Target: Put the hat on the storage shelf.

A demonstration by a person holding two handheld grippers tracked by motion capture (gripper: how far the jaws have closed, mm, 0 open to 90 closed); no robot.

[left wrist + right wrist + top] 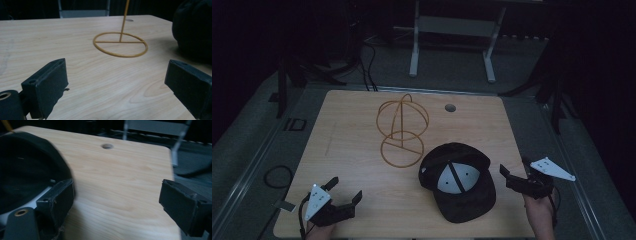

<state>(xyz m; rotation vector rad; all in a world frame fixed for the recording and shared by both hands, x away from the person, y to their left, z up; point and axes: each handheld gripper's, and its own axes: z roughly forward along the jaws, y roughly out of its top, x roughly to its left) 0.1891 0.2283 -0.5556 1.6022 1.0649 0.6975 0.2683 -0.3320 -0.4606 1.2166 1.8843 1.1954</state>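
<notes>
A gold wire stand [402, 125] with a round base and a hoop top stands upright in the middle of the wooden table [347, 130]. To its right, a black cap [462, 200] lies upside down, showing its white lining. My left gripper [346, 189] is open at the table's front left, aimed at the stand's base ring [120, 42], with nothing between its jaws [116, 65]. At the cap's right, near the table edge, my right gripper [515, 166] is open. Its left jaw is close beside the cap [27, 170], and bare table lies between the jaws [117, 187].
A round cable hole [450, 107] is in the table's far right part, also seen as the hole [107, 146]. A white desk frame [414, 50] stands on the dark floor behind. Cables [277, 175] lie on the floor at the left. The table's right edge [172, 170] is near my right gripper.
</notes>
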